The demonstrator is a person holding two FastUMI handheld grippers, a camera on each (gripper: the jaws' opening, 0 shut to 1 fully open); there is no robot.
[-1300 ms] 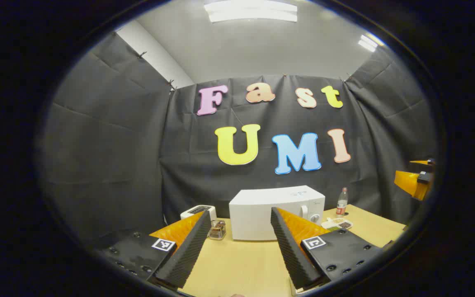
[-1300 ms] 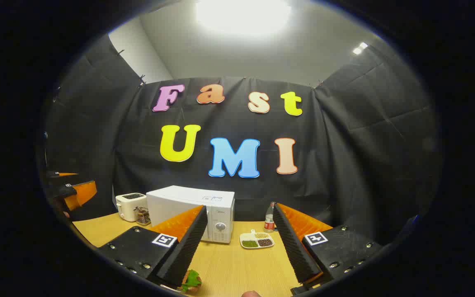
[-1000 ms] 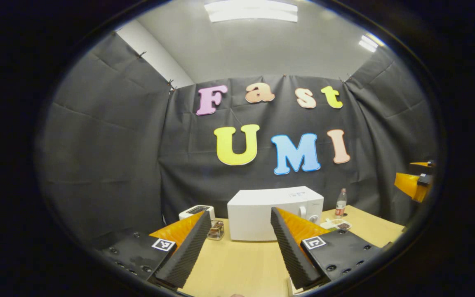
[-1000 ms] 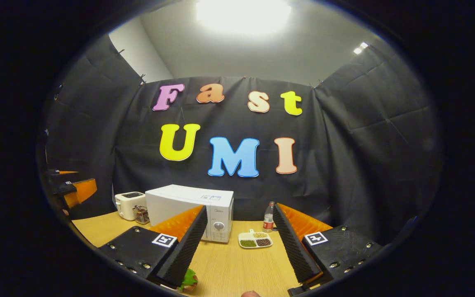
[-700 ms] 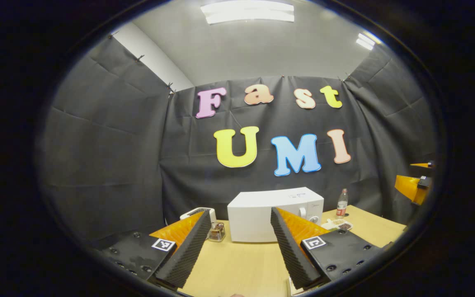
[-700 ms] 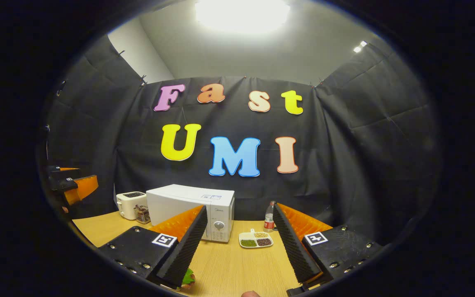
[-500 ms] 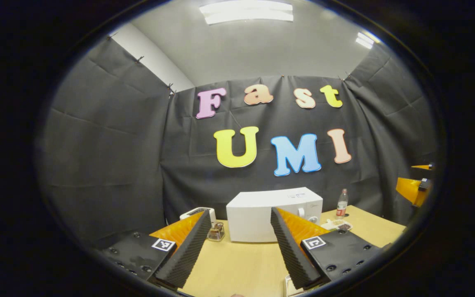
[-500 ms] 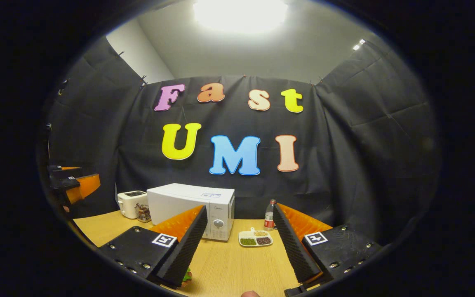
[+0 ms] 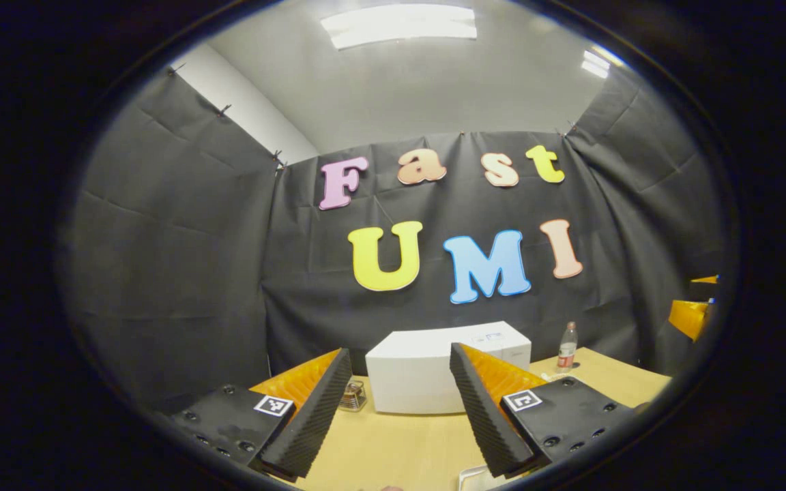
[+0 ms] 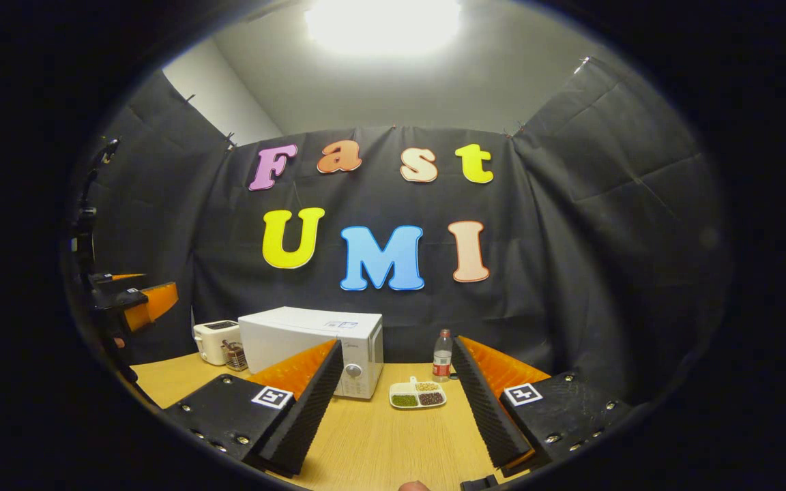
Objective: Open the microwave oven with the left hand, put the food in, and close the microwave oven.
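Task at start. Microwave (image 9: 427,372) at table (image 10: 393,443) far edge, door shut, untouched. Left gripper (image 9: 396,416) wide open, empty, well short of it. Right gripper (image 10: 396,416) wide open, empty. Food location: cannot tell. All steps left.

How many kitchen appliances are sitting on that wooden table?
2. The boxy white microwave oven stands near the middle at the back, door shut. The small white toaster stands close beside it, on the left in the right gripper view. Others may be hidden behind the grippers.

bare table (image 10: 379,436) before microwave (image 10: 301,337), snack tray (image 10: 417,395) just beside it
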